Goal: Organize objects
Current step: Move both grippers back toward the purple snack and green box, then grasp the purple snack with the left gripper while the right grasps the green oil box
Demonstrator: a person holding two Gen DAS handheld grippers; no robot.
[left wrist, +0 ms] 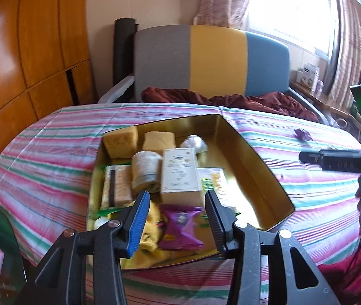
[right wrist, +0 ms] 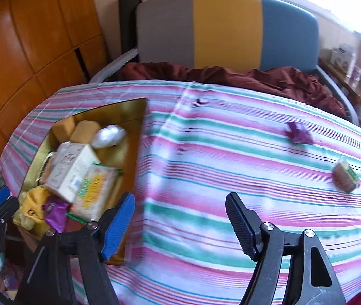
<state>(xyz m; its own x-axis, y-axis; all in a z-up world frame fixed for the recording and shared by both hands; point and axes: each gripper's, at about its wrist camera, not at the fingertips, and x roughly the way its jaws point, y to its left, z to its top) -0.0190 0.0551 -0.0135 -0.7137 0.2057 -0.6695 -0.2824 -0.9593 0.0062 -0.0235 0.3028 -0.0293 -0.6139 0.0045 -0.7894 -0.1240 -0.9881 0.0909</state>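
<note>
A gold tin box lies on the striped cloth, filled with several items: yellow sponges, a rolled cloth, a white carton, snack packets and a purple packet. My left gripper hovers over the box's near end, open, its pads clear of the purple packet below. My right gripper is open and empty above the bare cloth, to the right of the box. One of its fingers shows in the left wrist view. A small purple packet and a green-brown packet lie loose on the cloth at the right.
A chair with a grey, yellow and blue back stands behind the table, a maroon cloth on its seat. A wooden wardrobe fills the left. A window and a cluttered shelf are at the right.
</note>
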